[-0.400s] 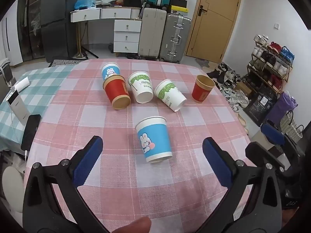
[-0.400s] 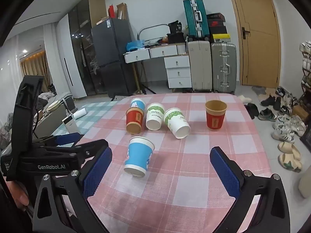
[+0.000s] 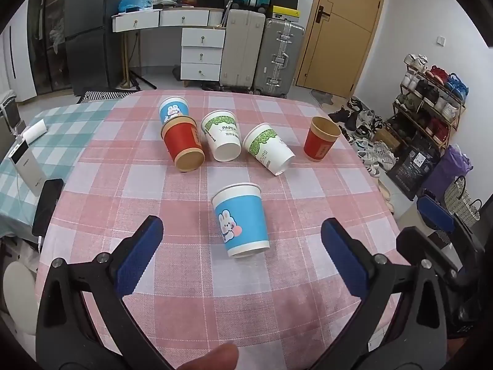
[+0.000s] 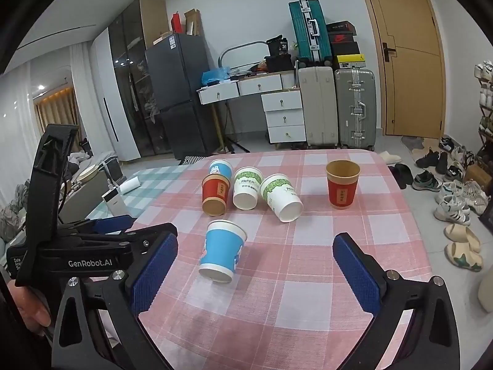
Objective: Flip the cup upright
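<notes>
Near cup (image 3: 241,220) alone on table (image 3: 185,277); four cups (image 3: 226,141) clustered behind.

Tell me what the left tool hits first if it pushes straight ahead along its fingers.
Most likely the near blue bunny cup, which sits between the open fingers of the left tool just ahead on the checked tablecloth. Nothing lies before it, though depth is uncertain.

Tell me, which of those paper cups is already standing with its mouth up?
The red cup with the brown rim, alone at the table's right side. Its open mouth faces up; the other five stand mouth down or lie tipped over.
</notes>
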